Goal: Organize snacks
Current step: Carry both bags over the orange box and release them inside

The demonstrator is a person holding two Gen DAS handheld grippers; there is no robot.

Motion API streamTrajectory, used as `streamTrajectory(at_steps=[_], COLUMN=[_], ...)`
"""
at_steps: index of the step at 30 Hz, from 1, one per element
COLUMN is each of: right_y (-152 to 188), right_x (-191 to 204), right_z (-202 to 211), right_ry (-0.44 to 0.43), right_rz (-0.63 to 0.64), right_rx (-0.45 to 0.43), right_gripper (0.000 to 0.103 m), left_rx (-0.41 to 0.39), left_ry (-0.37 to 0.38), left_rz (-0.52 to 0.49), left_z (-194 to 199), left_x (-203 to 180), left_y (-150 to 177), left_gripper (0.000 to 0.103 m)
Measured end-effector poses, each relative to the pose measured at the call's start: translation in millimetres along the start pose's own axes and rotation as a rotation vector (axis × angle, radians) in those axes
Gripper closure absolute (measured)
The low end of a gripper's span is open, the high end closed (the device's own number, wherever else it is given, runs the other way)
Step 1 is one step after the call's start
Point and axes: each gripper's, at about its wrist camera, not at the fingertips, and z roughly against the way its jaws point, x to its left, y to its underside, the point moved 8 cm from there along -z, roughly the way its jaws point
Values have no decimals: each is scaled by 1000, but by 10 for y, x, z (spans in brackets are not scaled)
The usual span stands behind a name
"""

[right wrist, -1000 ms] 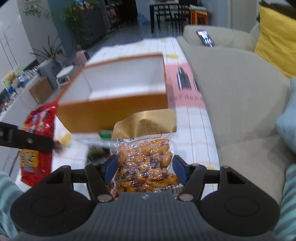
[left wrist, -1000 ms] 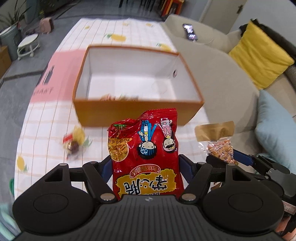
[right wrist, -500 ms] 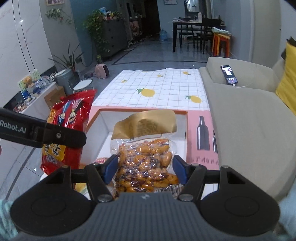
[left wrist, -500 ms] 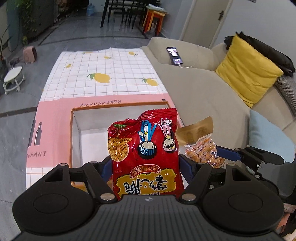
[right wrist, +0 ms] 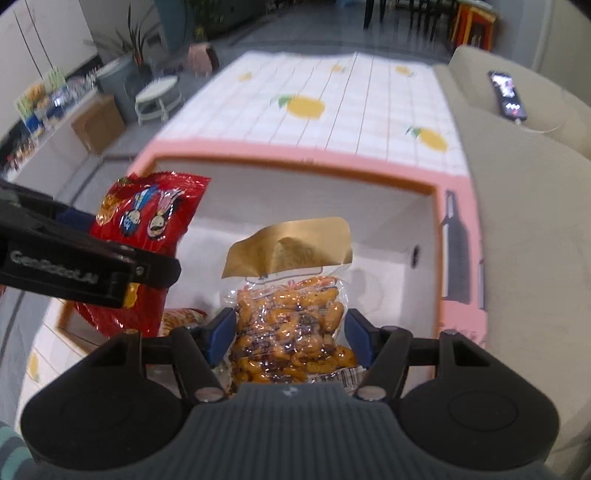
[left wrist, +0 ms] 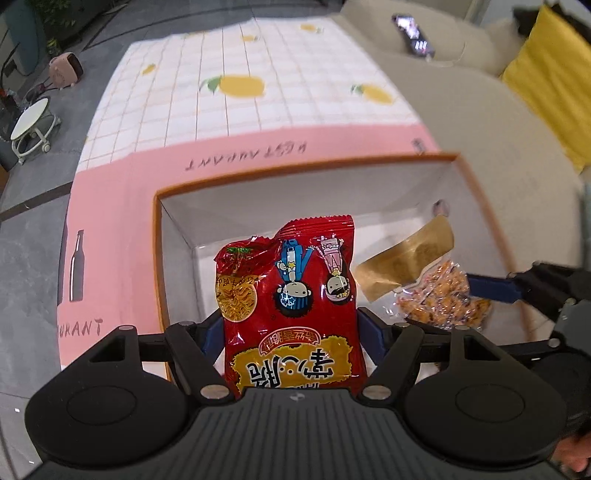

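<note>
My left gripper (left wrist: 291, 334) is shut on a red noodle-snack packet (left wrist: 291, 295) with cartoon figures, held over the left part of an open orange box (left wrist: 295, 168) with a white inside. My right gripper (right wrist: 290, 332) is shut on a clear peanut packet (right wrist: 291, 328) with a gold top, held over the same box (right wrist: 295, 168). In the left wrist view the peanut packet (left wrist: 439, 291) hangs at the right. In the right wrist view the red packet (right wrist: 147, 218) hangs at the left. Another snack (right wrist: 181, 319) lies in the box beneath.
The box stands on a pink and white lemon-print tablecloth (left wrist: 258, 96). A beige sofa (left wrist: 498, 122) with a phone (left wrist: 412, 26) and a yellow cushion (left wrist: 554, 66) runs along the right. A small white stool (left wrist: 31, 125) stands on the floor at the left.
Both grippers have moved forward and tipped down over the box with their packets. The box now lies right beneath them, and both packets hang lower inside its rim.
</note>
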Motion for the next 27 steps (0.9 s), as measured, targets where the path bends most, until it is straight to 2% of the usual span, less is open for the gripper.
streamTrajectory(at_steps=[8,13,21,27], right_y=[85,88,83,88], right_x=[0,-15,-64,-71], right_z=[-494,-609,-687,-653], right_ry=[70,92,91,102], right_rz=[31,28,-25,-40], right_rx=[141,176,229,233], right_gripper=[40,40,37,36], left_rx=[70,79,88,61], left_ry=[-108,-147,-153,-128], left_rz=[-116,-171,-164,-144], left_z=[-492,-641,-752,-666], left_x=[19,-16,10,-33], left_y=[-21,-43,-37,-37], left_gripper=[21,20,15,13])
